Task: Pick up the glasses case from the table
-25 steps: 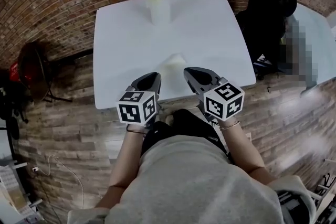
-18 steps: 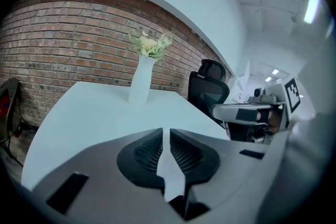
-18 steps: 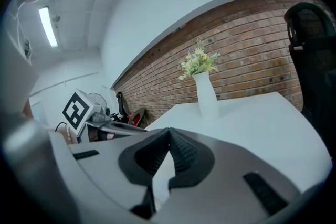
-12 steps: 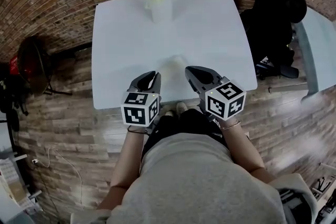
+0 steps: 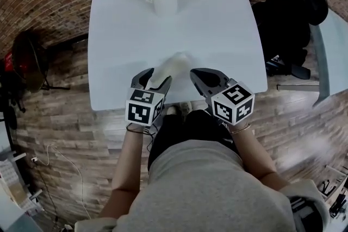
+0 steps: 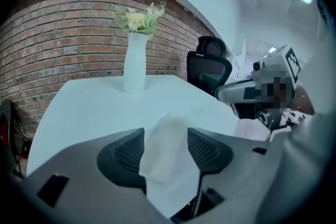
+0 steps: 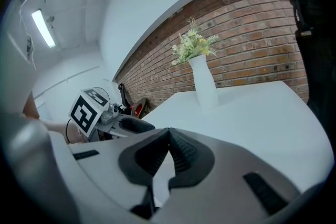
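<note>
The white glasses case point(image 5: 173, 64) lies on the white table point(image 5: 125, 24) near its front edge. My left gripper point(image 5: 156, 77) reaches over that edge, its jaws opening, and the near end of the case point(image 6: 167, 157) sits between the two dark pads point(image 6: 125, 155); I see no firm press on it. My right gripper point(image 5: 198, 75) hovers just right of the case with its jaws shut and empty point(image 7: 169, 132). In the right gripper view the left gripper point(image 7: 128, 124) shows at the left.
A white vase point(image 5: 164, 0) with yellow and white flowers stands at the table's far side. A black office chair point(image 5: 291, 2) is to the right of the table, and a dark floor fan point(image 5: 24, 65) to the left. The floor is brick-patterned.
The left gripper moved forward and down over the table edge. Its jaws, shut before, now stand apart around the case's near end. The right gripper dropped slightly.
</note>
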### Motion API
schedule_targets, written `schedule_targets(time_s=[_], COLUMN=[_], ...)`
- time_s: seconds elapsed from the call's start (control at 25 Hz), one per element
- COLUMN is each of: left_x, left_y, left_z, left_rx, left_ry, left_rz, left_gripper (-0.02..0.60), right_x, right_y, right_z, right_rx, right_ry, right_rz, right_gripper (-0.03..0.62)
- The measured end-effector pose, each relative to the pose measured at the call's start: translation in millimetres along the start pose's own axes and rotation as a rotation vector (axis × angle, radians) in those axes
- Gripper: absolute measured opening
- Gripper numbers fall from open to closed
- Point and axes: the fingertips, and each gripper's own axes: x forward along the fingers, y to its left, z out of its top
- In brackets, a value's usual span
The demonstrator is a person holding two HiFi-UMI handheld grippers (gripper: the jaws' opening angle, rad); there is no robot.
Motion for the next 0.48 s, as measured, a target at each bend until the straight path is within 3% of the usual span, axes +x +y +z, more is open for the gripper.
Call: schedule_targets(time_s=[0.32, 0.48], left_x=[30.7, 44.9], left_y=[5.4, 4.9], left_z=[-32.1, -45.1], left_rx=[0.192, 0.227], left_ry=[0.182, 0.250], left_rz=[-0.036, -0.034], left_gripper=[0.285, 0.285], right_x=[2.2, 8.6], right_y=[-20.6, -20.7], right_z=[-26.5, -39.8], right_rx=[0.077, 0.098], right_ry=[0.045, 0.069], right_rz=[-0.010, 0.008], right_gripper=[-0.002, -0.002])
